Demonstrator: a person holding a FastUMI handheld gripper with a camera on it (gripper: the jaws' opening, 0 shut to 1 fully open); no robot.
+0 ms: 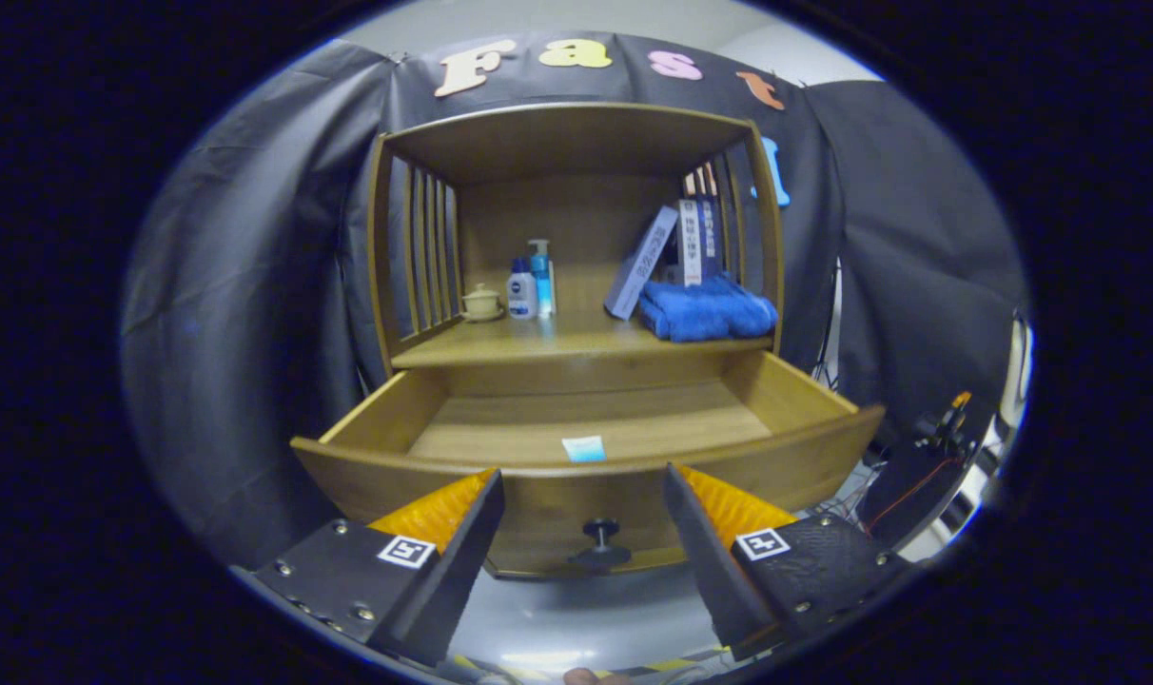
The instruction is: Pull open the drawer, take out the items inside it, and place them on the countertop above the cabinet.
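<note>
Drawer (586, 447) of the wooden cabinet (576, 238) stands pulled well out toward the gripper view, its front panel just ahead of the fingers and its dark round knob (602, 542) sitting in the gap between them, untouched. The gripper (584, 495) has its jaws spread wide and holds nothing. Inside the drawer one item shows: a small flat packet (583, 448), pale with a blue band, lying on the drawer floor close behind the front panel, roughly on the centre line between the fingers and a little beyond and above the fingertips. Its long side seems to run across the drawer, parallel to the front panel, though it is too small to be sure. By my reading the opening step is done and the packet is next: the jaws would need to rise over the front panel and dip down onto it. On the countertop (538, 342) above stand a small cup (482, 302), two bottles (531, 283), leaning books (676, 249) and a folded blue towel (708, 309), with bare wood between bottles and books.
</note>
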